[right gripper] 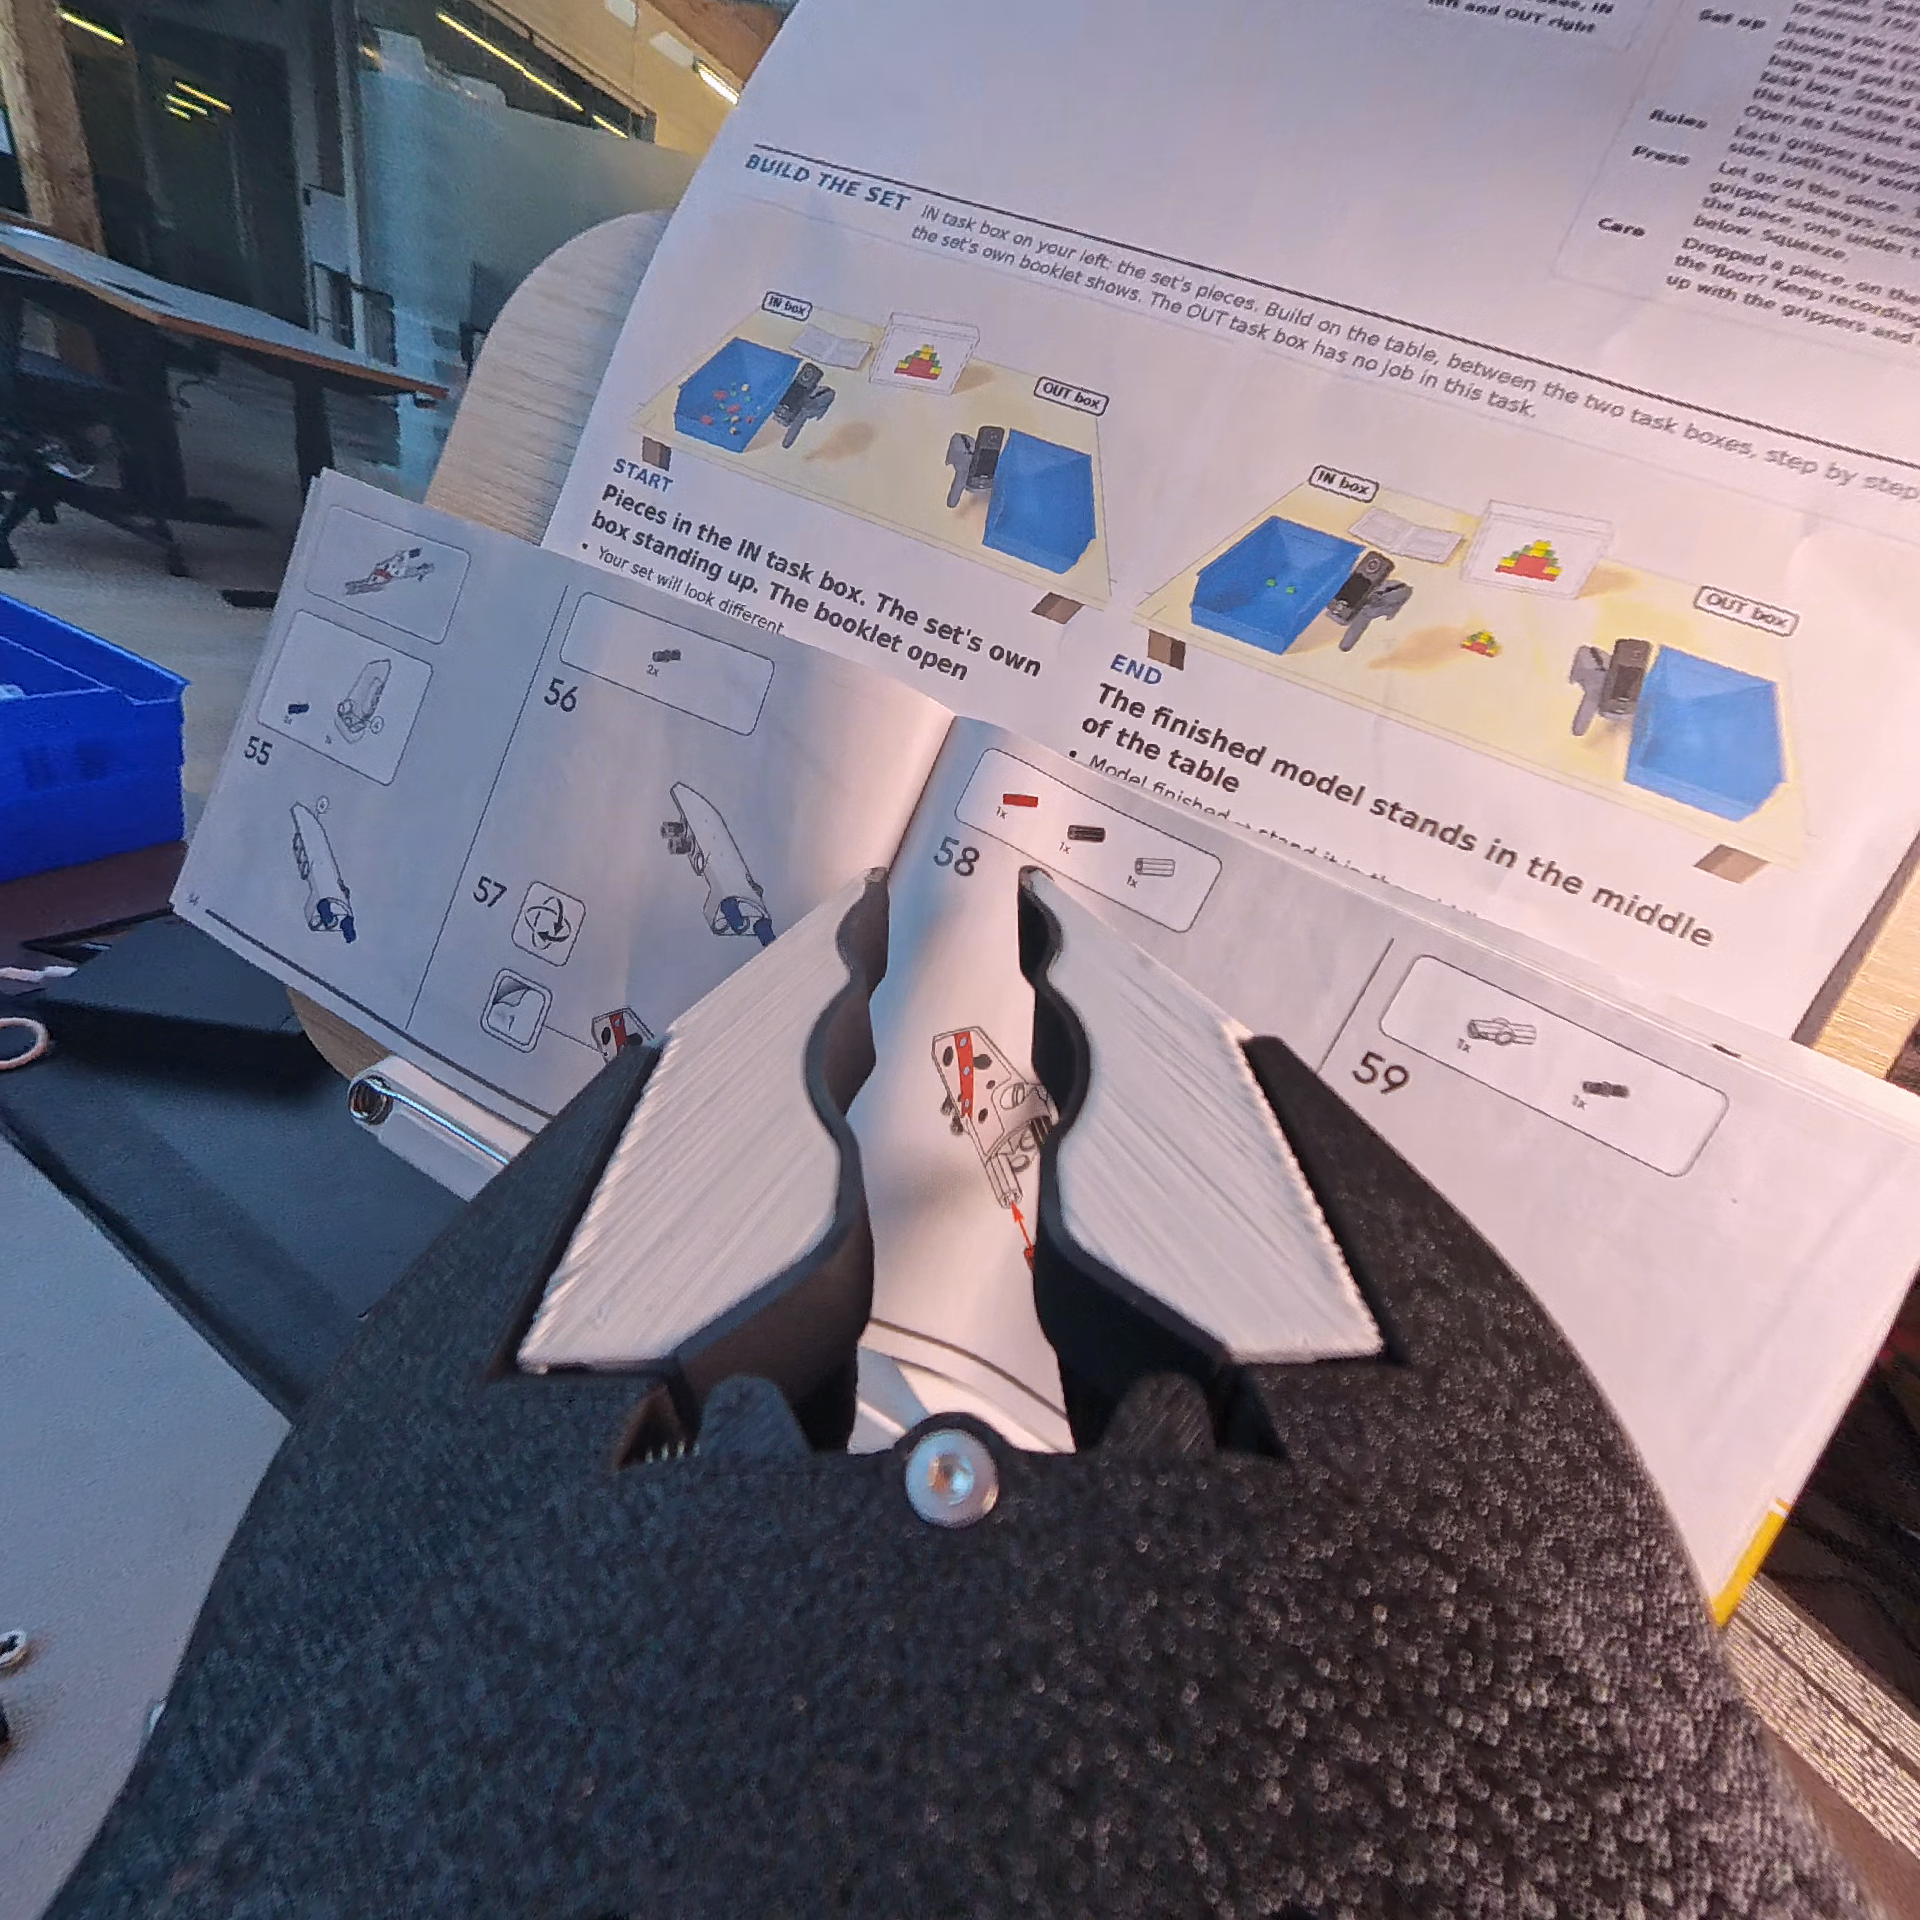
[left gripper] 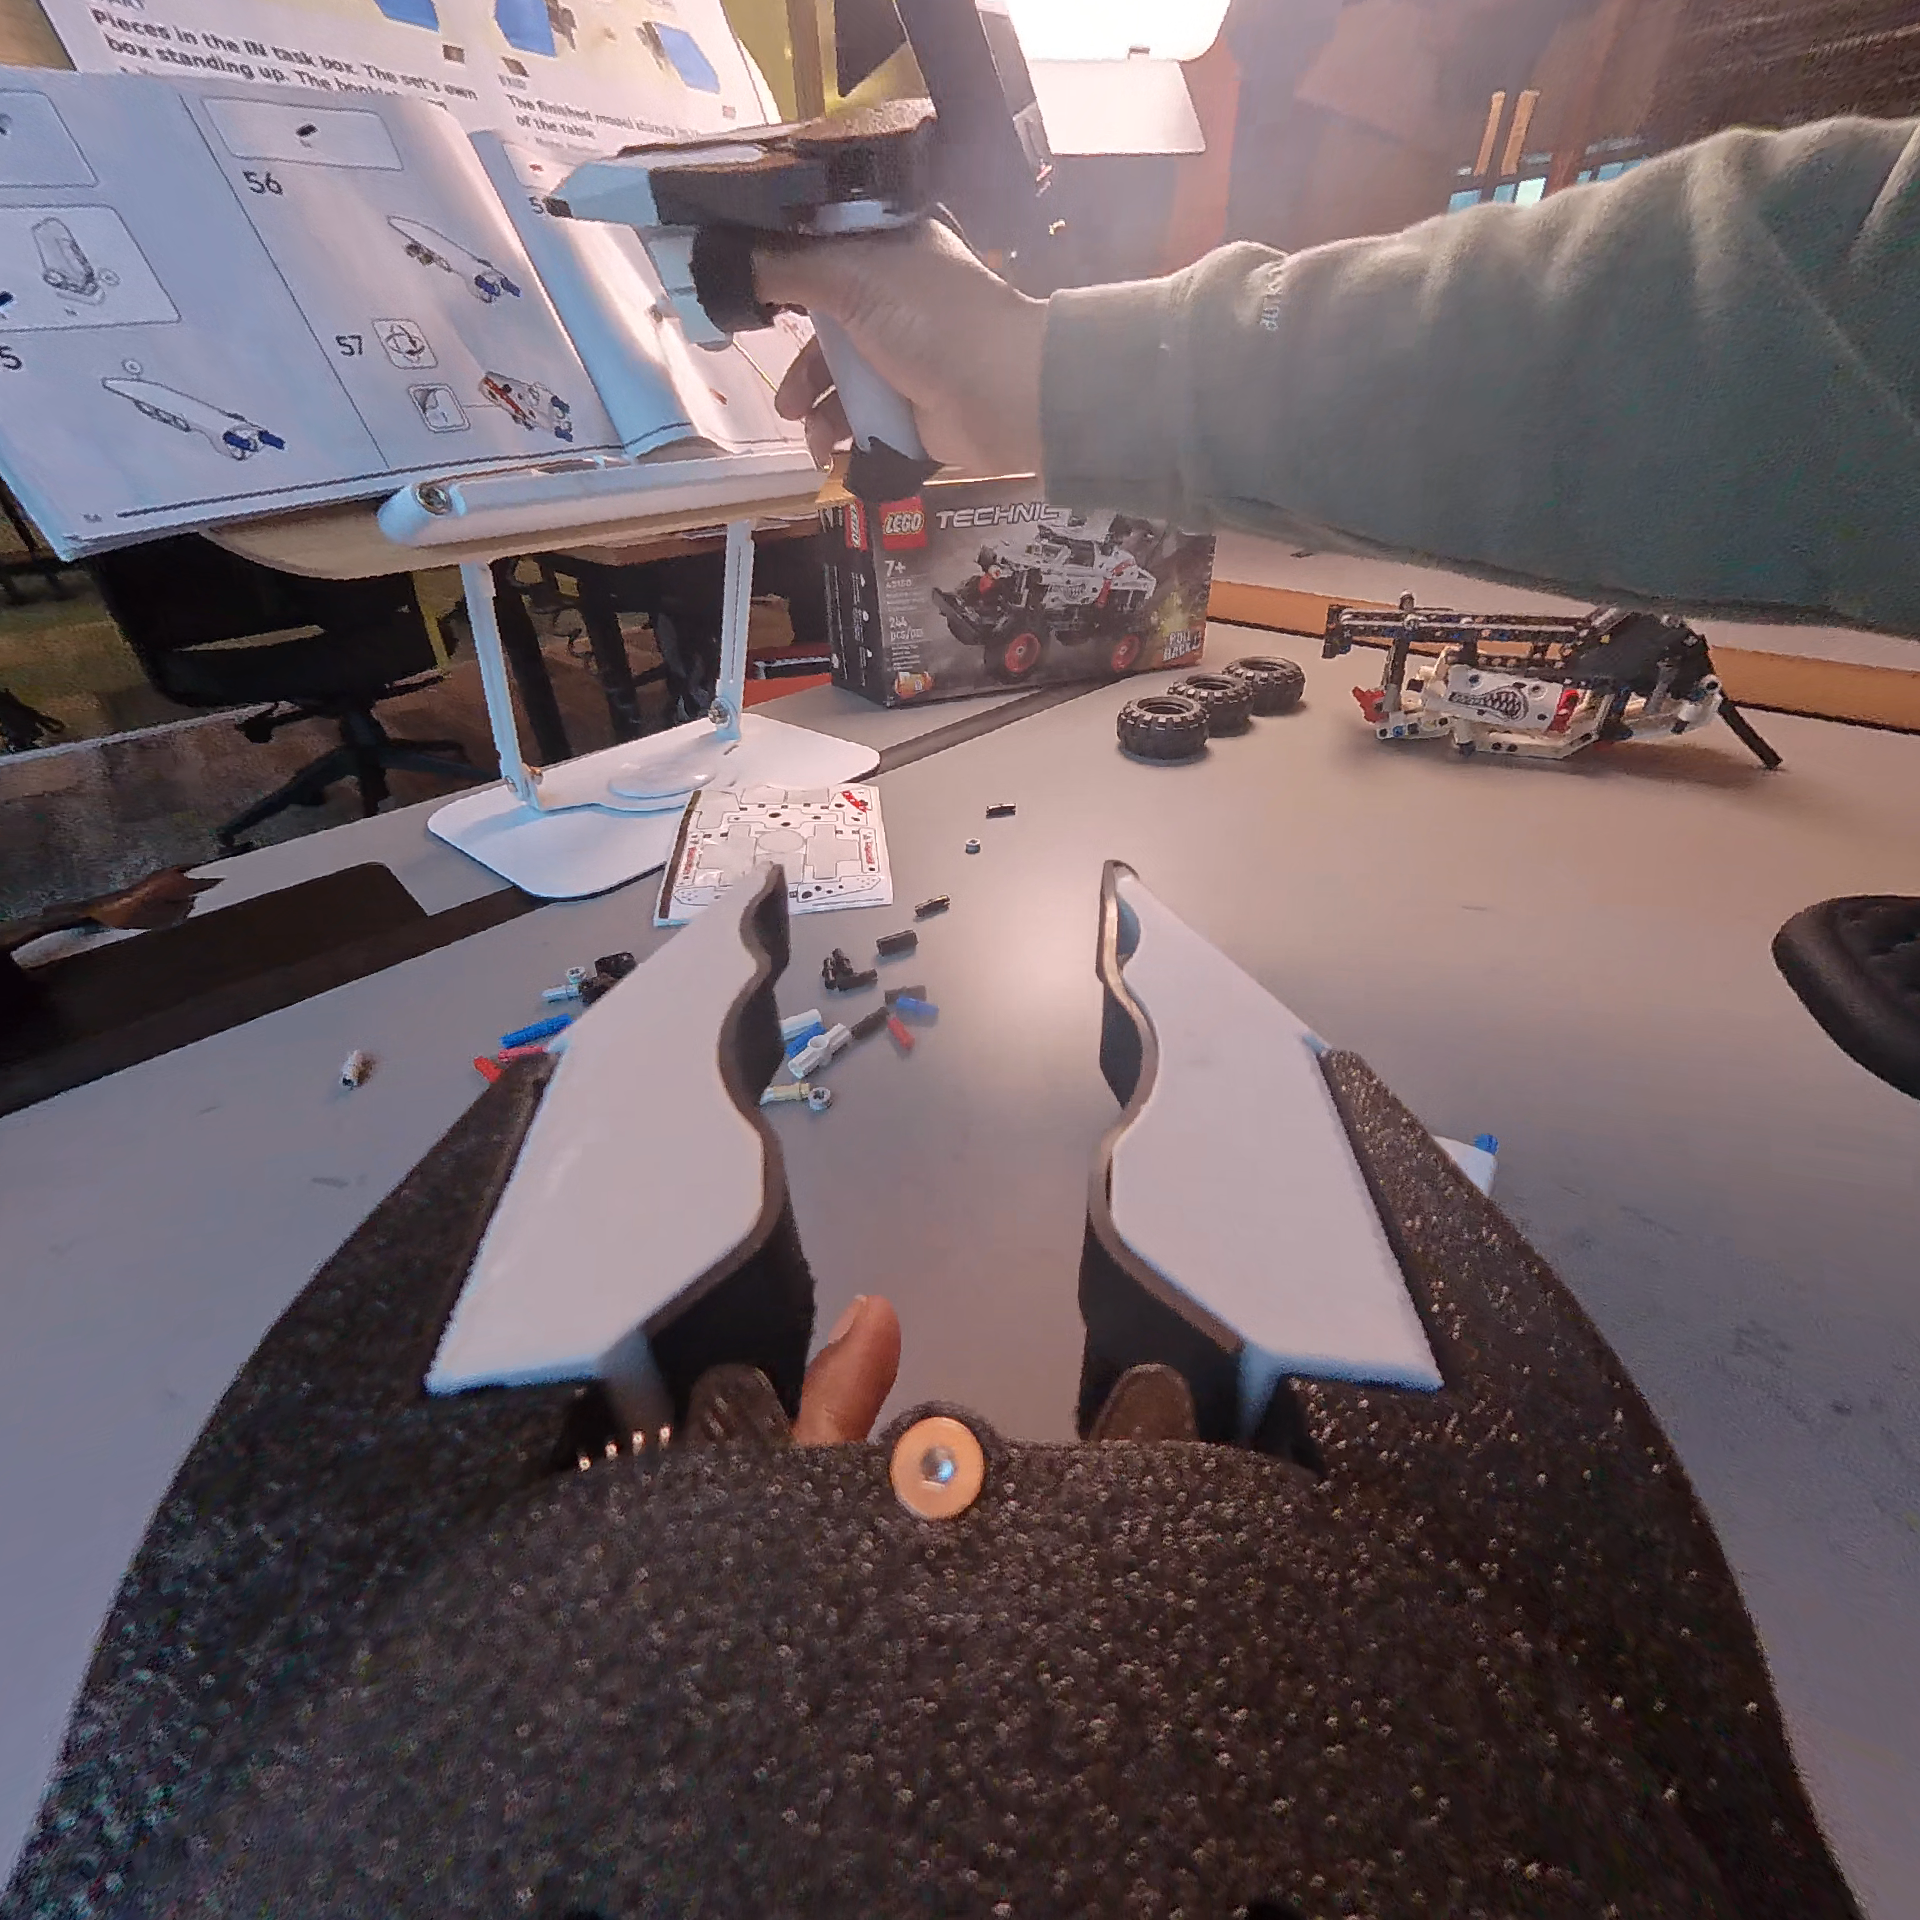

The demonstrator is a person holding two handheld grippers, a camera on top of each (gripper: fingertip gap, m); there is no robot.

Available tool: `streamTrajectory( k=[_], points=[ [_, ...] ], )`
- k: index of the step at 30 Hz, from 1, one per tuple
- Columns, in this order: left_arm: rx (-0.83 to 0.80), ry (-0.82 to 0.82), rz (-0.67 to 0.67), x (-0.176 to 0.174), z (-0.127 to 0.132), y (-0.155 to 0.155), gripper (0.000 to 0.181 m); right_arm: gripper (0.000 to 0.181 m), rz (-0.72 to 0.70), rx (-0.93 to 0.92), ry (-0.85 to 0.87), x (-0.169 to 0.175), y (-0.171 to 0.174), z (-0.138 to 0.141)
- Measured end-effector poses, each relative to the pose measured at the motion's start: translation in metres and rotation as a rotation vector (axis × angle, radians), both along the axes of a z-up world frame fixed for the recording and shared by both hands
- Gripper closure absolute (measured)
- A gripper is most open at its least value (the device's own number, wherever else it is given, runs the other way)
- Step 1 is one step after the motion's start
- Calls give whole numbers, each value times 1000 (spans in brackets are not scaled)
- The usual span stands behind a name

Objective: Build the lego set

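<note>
Matt plastics, paper and cloth showing across both views.

Left gripper body looking like rough, grainy black plastic with a shiny metal screw; its fingers showing smooth matt white faces edged in black. Right gripper fingers showing fine ridged white plastic. Tabletop reading as smooth matt grey laminate with a wood-coloured edge. Booklet being thin, slightly glossy paper; stand looking like smooth white painted metal. Box being printed card. Tyres looking like matt black rubber. Sleeve being soft green cloth.
</note>
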State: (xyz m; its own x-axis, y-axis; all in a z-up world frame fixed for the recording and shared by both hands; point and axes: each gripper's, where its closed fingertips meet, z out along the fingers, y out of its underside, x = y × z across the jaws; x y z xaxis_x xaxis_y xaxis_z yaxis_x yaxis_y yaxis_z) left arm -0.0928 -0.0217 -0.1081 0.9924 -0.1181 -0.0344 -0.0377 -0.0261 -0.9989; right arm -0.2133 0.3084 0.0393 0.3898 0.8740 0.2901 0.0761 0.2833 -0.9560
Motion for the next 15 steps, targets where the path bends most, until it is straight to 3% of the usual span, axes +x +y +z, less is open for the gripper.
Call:
streamTrajectory(
  k=[15],
  points=[
    [2,25,-12,2,-3,0,144,179,-67,-29,18,-2,16,8]
  ],
)
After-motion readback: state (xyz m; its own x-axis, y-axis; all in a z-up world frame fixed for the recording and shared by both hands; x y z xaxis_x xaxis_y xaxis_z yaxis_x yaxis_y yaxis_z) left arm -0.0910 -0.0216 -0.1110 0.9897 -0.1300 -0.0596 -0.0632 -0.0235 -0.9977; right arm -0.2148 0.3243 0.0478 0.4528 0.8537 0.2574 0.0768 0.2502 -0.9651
